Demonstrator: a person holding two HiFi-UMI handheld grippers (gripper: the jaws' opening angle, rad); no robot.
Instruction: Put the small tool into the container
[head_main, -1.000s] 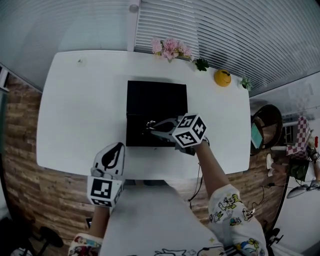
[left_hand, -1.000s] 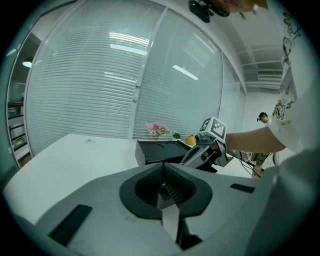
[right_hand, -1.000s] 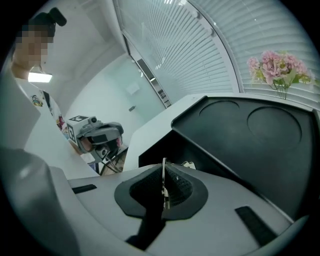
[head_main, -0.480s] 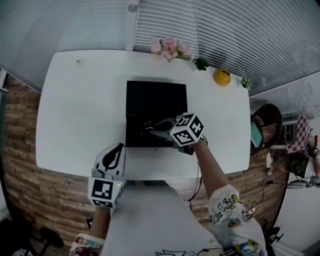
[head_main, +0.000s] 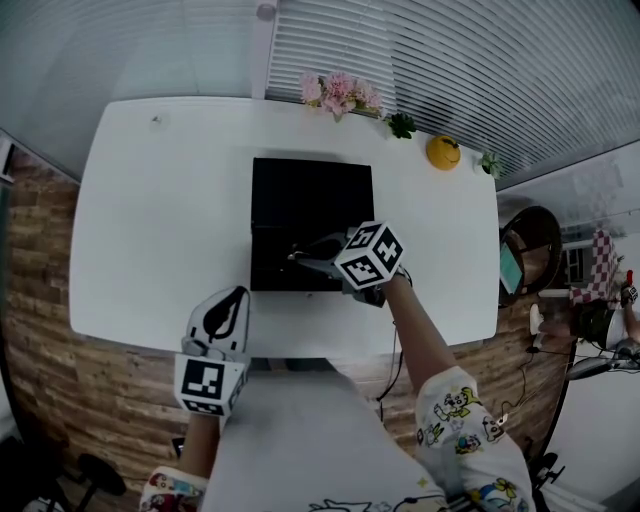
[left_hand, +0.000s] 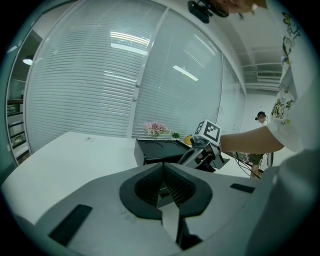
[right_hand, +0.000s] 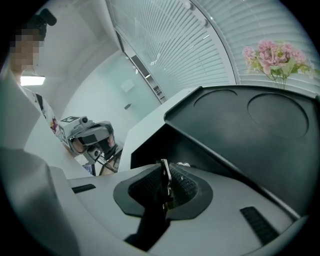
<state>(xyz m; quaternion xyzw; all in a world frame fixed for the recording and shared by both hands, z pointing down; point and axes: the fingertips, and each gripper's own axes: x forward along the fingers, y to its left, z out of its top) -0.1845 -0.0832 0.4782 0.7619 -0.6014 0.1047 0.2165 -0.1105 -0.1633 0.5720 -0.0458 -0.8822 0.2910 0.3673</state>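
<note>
1. Tool: the small tool (right_hand: 164, 171), a thin metal piece, stands upright between the pads of the right gripper (head_main: 298, 256).
2. The jaws have just been opening a little, yet the pads are clenched on the small tool with almost no gap.
3. Gripper and tool hang over the near part of the black container (head_main: 310, 190); I cannot tell whether the tool touches it.
4. The container's far part shows two round recesses.
5. The container sits mid-way on the white table (head_main: 150, 220).
6. The left gripper (head_main: 230, 300) rests at the table's near edge, well apart from the container, jaws pressed together on nothing.
7. Pink flowers (head_main: 340, 92) and a yellow fruit (head_main: 444, 153) stand at the far edge.
</note>
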